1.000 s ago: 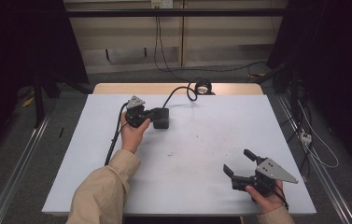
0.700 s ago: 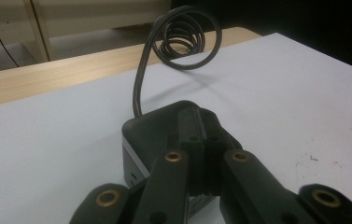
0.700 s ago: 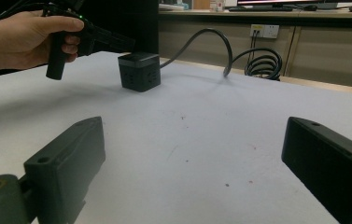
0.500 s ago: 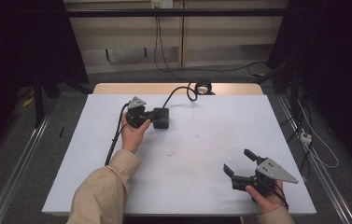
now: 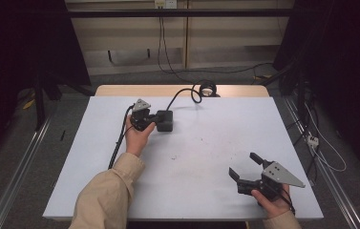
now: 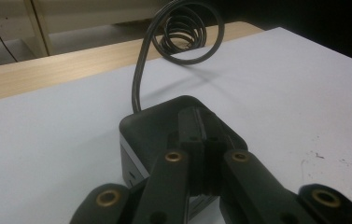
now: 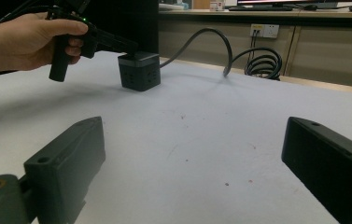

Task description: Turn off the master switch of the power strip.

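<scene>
Upper left of centre, the left gripper [image 5: 155,120], clenched with nothing between its jaws, presses on the black socket cube [image 5: 164,120]; the right gripper [image 5: 246,166], lower right, waits released.

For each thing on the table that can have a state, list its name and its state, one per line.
left gripper: jaws shut, tips resting on top of the black power cube.
right gripper: jaws open, nothing between them.
black power cube: upright on the white table, no plug seen in its sockets.
cable: joined to the cube, far end coiled.
</scene>
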### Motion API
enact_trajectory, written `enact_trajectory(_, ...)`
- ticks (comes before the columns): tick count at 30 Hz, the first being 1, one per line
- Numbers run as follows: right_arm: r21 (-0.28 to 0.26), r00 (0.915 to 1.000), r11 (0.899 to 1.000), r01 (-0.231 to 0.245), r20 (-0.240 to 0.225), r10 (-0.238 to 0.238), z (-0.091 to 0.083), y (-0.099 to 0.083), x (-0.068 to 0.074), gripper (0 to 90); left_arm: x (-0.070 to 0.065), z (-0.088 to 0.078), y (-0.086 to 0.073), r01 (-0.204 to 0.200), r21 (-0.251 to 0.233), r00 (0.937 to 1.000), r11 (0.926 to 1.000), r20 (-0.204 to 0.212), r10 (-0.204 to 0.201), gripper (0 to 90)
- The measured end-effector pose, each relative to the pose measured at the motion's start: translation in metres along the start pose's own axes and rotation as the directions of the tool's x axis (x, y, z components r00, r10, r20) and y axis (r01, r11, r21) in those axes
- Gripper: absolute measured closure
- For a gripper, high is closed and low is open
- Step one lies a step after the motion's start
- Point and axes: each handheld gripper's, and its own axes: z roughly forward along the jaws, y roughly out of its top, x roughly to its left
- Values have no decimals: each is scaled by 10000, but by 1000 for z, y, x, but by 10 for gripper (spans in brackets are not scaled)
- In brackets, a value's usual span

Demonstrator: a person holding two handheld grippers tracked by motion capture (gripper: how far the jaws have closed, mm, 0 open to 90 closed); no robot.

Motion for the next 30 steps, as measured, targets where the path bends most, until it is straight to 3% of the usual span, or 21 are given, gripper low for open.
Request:
enact_trajectory(26, -7, 10000, 10000, -9, -16, 9, -1, 0, -1, 56, -3, 2, 0, -193, 104, 9997, 9998, -122, 194, 900)
enact_trajectory(30, -3, 10000, 10000, -38, -44, 38, -1, 0, 0, 56, -3, 4, 0, -70, 53, 9998, 10000, -159, 71, 900)
